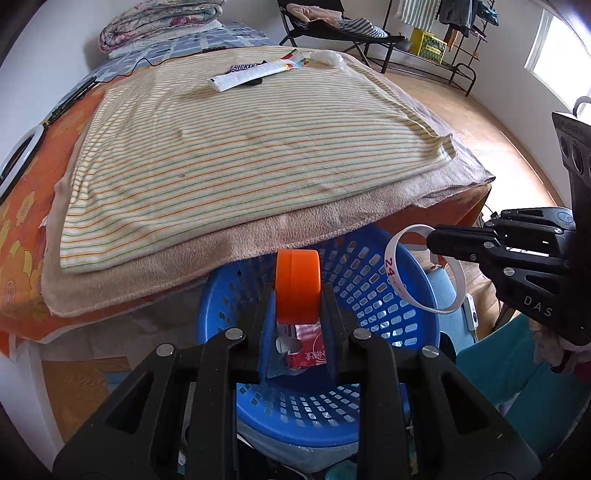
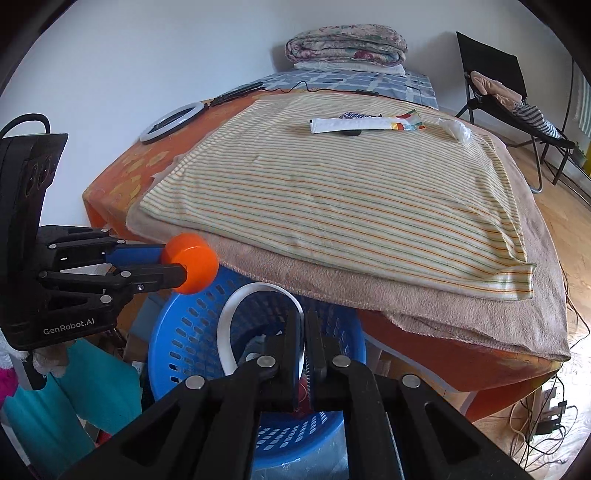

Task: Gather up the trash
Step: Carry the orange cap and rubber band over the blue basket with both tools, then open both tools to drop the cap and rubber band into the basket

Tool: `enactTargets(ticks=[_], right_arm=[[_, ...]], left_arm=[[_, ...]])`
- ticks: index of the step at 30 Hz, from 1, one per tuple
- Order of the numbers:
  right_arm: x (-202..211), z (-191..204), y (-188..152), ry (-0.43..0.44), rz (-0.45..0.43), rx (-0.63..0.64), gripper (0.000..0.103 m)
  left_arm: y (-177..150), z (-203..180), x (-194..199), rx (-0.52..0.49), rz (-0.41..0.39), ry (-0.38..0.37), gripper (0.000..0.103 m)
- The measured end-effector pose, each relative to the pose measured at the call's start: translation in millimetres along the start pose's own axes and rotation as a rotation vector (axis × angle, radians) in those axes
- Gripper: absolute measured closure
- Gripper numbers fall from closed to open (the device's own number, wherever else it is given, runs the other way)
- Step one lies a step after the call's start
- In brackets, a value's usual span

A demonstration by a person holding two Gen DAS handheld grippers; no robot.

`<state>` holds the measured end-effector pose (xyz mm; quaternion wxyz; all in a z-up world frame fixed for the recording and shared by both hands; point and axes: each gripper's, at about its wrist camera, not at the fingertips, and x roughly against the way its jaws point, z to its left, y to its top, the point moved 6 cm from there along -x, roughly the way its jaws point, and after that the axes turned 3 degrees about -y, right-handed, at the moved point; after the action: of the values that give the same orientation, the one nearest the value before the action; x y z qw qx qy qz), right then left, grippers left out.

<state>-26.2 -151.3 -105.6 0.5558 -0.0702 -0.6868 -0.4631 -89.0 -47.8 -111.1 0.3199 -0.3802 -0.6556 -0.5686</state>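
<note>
My left gripper (image 1: 298, 295) is shut on an orange round lid (image 1: 297, 283) and holds it over the blue perforated basket (image 1: 388, 317); it also shows in the right wrist view (image 2: 190, 263). My right gripper (image 2: 304, 325) is shut on a white wristband (image 2: 236, 314) with red print, above the same basket (image 2: 177, 332); the band also shows in the left wrist view (image 1: 424, 273). A red carton (image 1: 306, 350) lies inside the basket. A white wrapper (image 1: 255, 75), a Snickers wrapper (image 1: 242, 67) and a crumpled tissue (image 1: 327, 57) lie at the far end of the striped blanket (image 1: 240, 158).
The bed stands directly behind the basket, its beige towel edge (image 1: 258, 240) overhanging the rim. A ring light (image 2: 171, 122) and cables lie on the bed's left side. A folded quilt (image 2: 347, 46) sits at the head. A black chair (image 2: 498, 92) and clothes rack (image 1: 443, 33) stand beyond.
</note>
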Motion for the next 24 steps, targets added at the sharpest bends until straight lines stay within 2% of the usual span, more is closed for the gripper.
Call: enactTargets(ticks=[8,16,24], right_arm=[[-16.8,7.4,-27.8,0.005,0.064,0.007,0.103],[-31.2,13.3,-41.5,0.001,0.107,0.029,0.102],[-42.8,8.1,-46.7,0.005,0.146,0.007,0.096]], left_arm=[[-21.7,5.7,-19.4,0.026,0.051,0.003,0.081],[-32.8,7.5,-31.6,0.035,0.089,0.012,0.081],[-31.6,11.6,-39.1,0.036,0.11,0.026,0.081]])
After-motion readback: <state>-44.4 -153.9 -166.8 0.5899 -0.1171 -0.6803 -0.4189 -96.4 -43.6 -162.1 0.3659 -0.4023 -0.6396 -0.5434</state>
